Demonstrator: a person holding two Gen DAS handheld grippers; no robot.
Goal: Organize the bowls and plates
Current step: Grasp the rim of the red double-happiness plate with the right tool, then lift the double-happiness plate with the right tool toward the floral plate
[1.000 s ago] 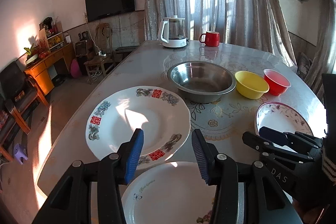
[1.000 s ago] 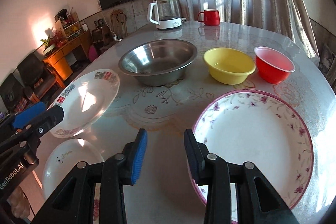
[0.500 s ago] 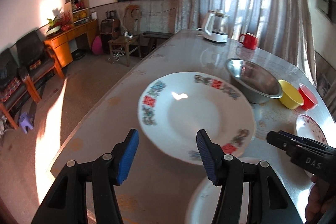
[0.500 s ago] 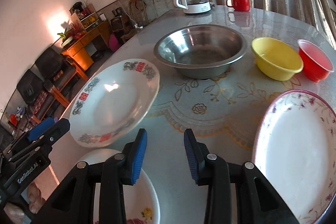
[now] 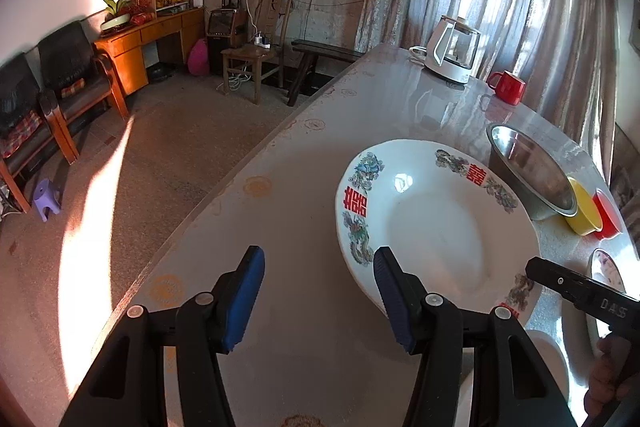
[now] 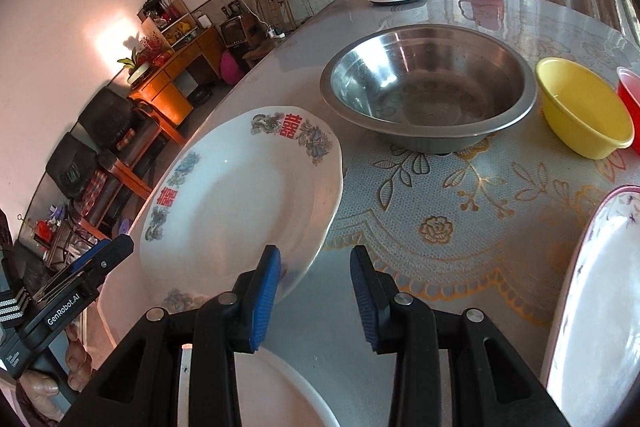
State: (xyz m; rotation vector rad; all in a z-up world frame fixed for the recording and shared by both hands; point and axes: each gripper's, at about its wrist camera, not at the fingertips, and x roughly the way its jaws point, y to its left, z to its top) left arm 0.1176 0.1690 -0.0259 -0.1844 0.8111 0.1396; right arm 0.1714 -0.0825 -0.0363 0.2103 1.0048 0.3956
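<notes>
patterned plate [image 6: 240, 203] lying flat, round

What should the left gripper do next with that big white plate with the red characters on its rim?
Probably ease right so the left gripper straddles the white plate's near rim. Its blue pads stand open over bare table with nothing between them, and the rim sits just beyond the right-hand pad.

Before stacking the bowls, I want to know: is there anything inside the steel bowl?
The steel bowl looks empty: its bare, shiny bottom shows in the right wrist view, with only reflections. The inside of its near wall is hidden behind the rim.
</notes>
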